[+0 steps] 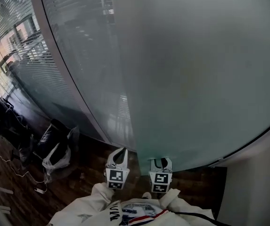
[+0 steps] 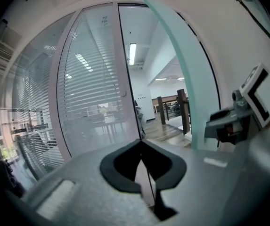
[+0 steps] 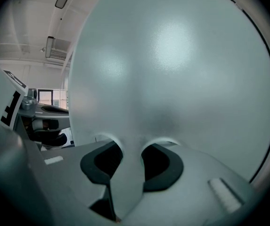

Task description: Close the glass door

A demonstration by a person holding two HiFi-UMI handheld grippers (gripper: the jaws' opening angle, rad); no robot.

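Frosted glass door is seen directly ahead, filling most of the head view; it is not yet shut, and a corridor is visible past its greenish free edge in the left gripper view. Right tool is set against the door's face; its jaws are held apart, with nothing gripped. Left tool is placed just beside it, past the free edge; its jaw tips are closed together, empty. Black office chairs are noted well to the left on the wood floor.
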